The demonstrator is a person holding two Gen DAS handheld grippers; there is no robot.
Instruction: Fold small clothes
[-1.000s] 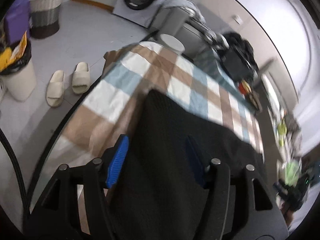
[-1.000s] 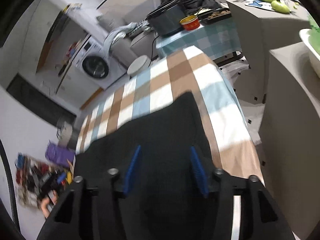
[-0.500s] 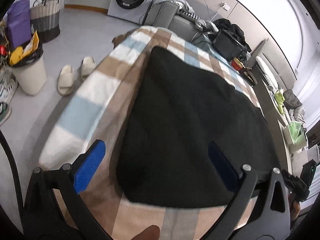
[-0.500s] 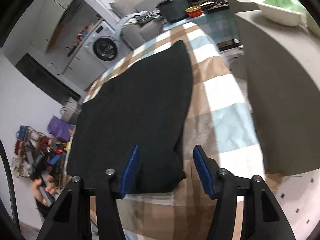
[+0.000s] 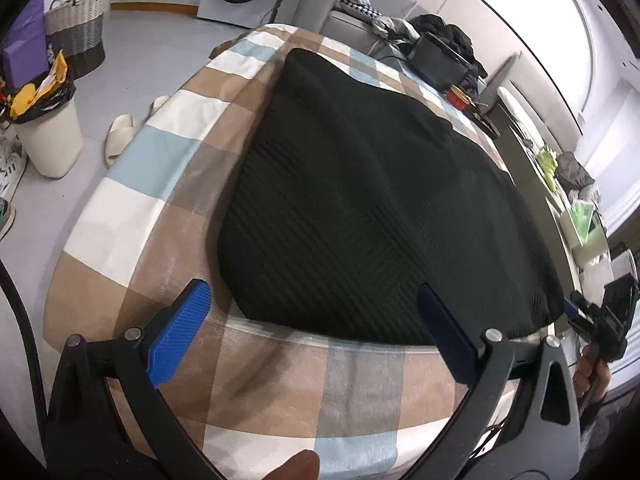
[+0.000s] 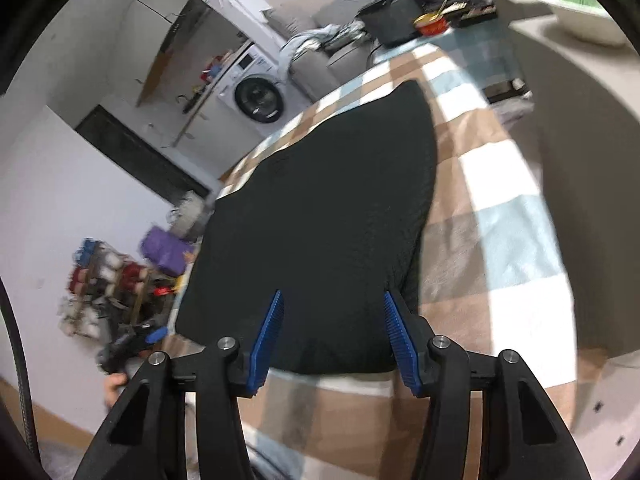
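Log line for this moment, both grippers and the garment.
left gripper: open, empty | right gripper: closing over near edge | black garment: flat on checked cloth

Both cams sit on the tools, tilted down, close over the near edge of the checked surface (image 5: 168, 216). Left wrist cam faces from near-left corner, right from near-right. Shared: black garment (image 5: 372, 208), washing machine (image 6: 258, 94).

my rig: matte black plastic left gripper (image 5: 316, 320), ribbed blue pads (image 5: 178, 332), silver screws; right gripper (image 6: 332, 328) same.
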